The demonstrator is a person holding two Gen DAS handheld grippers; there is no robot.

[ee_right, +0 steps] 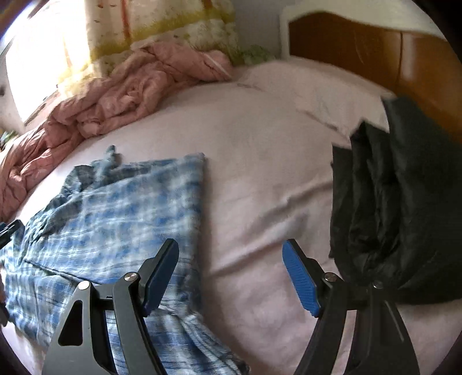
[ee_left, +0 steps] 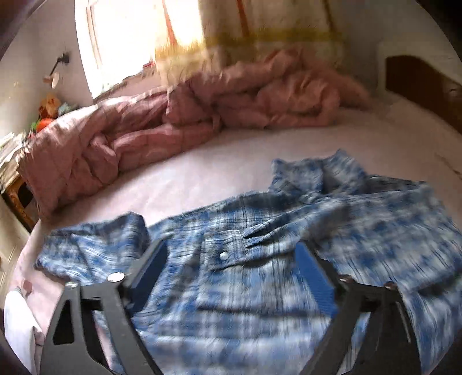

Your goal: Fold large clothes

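A: Status on the left hand-held gripper (ee_left: 231,268)?

B: Jaws are standing wide apart, gripping nothing. It's hovering over the blue plaid shirt (ee_left: 260,259), with a cuff and its snap button (ee_left: 223,256) sitting between the fingers. The frame is blurring, so I can't tell whether the tips are touching cloth.

A: Right hand-held gripper (ee_right: 231,274)?

B: Also released and empty. One finger is showing over the shirt's right edge (ee_right: 184,230), the other over bare sheet.

A: Which step are we reading?

B: Judging by the layout, mid-fold. The shirt is lying flat on the bed, a sleeve is looking folded in across the body, and the right side is showing a straight folded edge. The collar (ee_left: 317,173) is pointing away from the grippers. Neither gripper is holding anything, so it's looking like a regrasp between folds.

A: Next move?

B: Probably pinching the near hem with both and carrying it toward the collar. That's calling for low, flat grasps taking every layer, or the tucked sleeve will be slipping out.

A: Surface?

B: A bed with a pale pink sheet (ee_right: 260,158), soft and slightly wrinkling. A dark puffy jacket (ee_right: 389,202) is lying to the right, well apart from the shirt.

A: Room?

B: A pink quilt (ee_left: 144,138) is bunching along the far side, a bright window with a curtain (ee_left: 274,26) behind it, and a wooden headboard (ee_right: 361,49) at right.
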